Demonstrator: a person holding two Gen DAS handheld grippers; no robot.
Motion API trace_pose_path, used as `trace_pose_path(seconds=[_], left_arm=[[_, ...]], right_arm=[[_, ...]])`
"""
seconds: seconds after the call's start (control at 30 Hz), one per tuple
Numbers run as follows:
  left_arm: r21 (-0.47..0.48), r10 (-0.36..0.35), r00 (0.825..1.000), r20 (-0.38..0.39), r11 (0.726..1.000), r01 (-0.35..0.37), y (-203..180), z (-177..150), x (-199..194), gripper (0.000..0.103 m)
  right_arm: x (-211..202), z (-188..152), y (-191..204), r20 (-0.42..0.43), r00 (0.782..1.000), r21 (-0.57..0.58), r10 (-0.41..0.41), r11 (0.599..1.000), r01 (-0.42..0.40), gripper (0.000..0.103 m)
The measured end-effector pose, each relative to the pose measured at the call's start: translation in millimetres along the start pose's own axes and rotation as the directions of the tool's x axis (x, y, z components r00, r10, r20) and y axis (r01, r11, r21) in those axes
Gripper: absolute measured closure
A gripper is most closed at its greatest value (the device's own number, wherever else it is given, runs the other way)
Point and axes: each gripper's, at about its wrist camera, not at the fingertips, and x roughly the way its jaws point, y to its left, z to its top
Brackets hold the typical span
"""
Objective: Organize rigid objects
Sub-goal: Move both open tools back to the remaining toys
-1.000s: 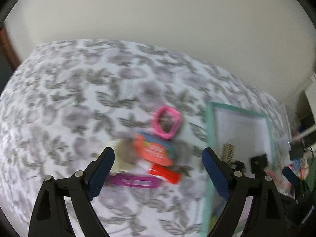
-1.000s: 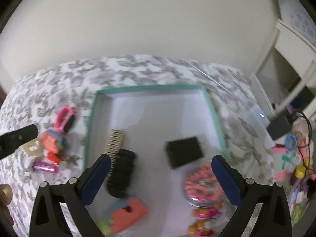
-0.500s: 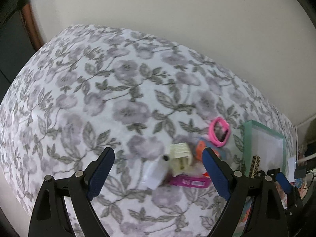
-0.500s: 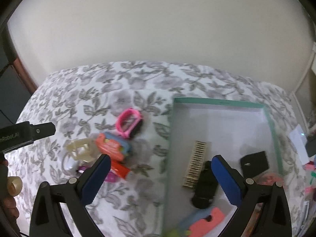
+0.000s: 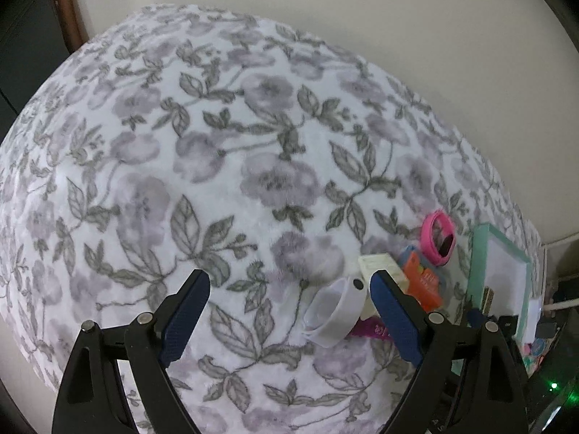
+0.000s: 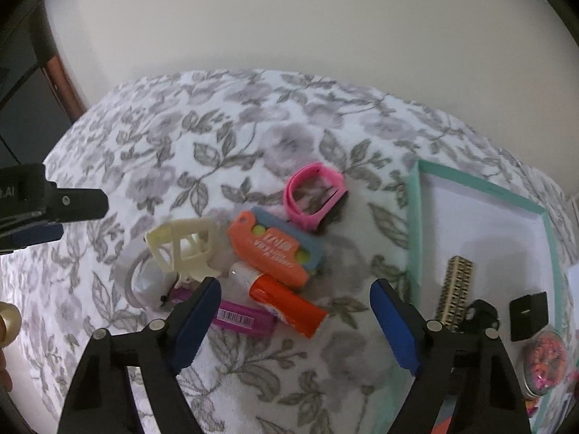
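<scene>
Both grippers pitched steeply down over the floral bed cover (image 6: 253, 115). Right gripper (image 6: 295, 311) jaws closing, nothing gripped yet; the orange-capped glue stick (image 6: 278, 298) lies between them, long axis diagonal, cap toward lower right, clear end touching the orange card case (image 6: 271, 249). Left gripper (image 5: 289, 311) jaws wide, empty, white ring (image 5: 334, 313) between them.

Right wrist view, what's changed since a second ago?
The right tongs have swung from over the green tray to the pile on the bedspread, now above the glue stick, jaws closing, nothing gripped. The left tongs shifted too, open. The pile stayed put.
</scene>
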Motion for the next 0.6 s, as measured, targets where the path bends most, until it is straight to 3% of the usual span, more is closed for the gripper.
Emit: trace_pose_path(seconds=[0.37, 0.6], left_arm=[[0.045, -0.012, 0.998, -0.068, 0.999, 0.015, -12.8, -11.2, 17.1, 0.012], [0.079, 0.006, 0.998, -0.062, 0.997, -0.001, -15.7, -14.5, 15.1, 0.013]], right_arm=[[20.3, -6.9, -5.8, -0.034, 0.999, 0.009, -0.005, 1.0, 0.006, 0.026], [27.6, -7.6, -8.5, -0.027, 0.997, 0.049, 0.072, 0.996, -0.07, 0.036]])
